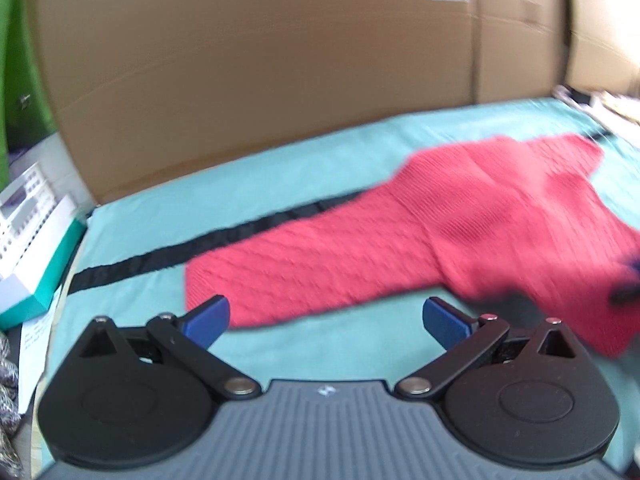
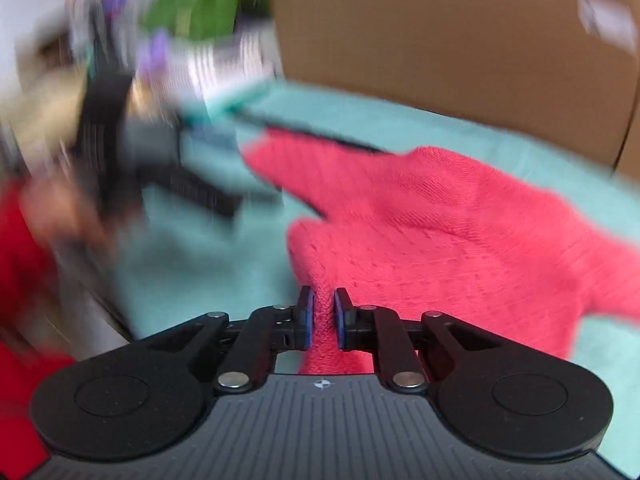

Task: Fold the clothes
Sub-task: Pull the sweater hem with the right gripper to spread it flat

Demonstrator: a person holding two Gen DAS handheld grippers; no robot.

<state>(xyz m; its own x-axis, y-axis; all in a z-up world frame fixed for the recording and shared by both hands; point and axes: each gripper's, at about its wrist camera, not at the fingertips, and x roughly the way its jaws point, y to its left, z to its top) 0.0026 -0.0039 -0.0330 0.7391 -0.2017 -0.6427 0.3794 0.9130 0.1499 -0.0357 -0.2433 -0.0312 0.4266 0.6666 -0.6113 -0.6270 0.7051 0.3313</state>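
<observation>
A red cable-knit sweater is being spread across a teal cloth-covered table, just ahead and to the right of the left gripper, whose blue-padded fingers are being held wide apart with nothing between them. One long knitted sleeve is being stretched toward that gripper, its cuff lying just beyond the left fingertip. A black strap is being crossed by the sweater on the cloth. A tall brown cardboard sheet is being stood up beyond the table, and a white and teal box is being kept off to the gripper's left.

In the right wrist view, a fold of the sweater is being pinched between the closed-in fingers of the right gripper, with the rest of the garment being bunched ahead and to its right on the teal cloth. The left gripper is being seen, heavily blurred, ahead to the left.
</observation>
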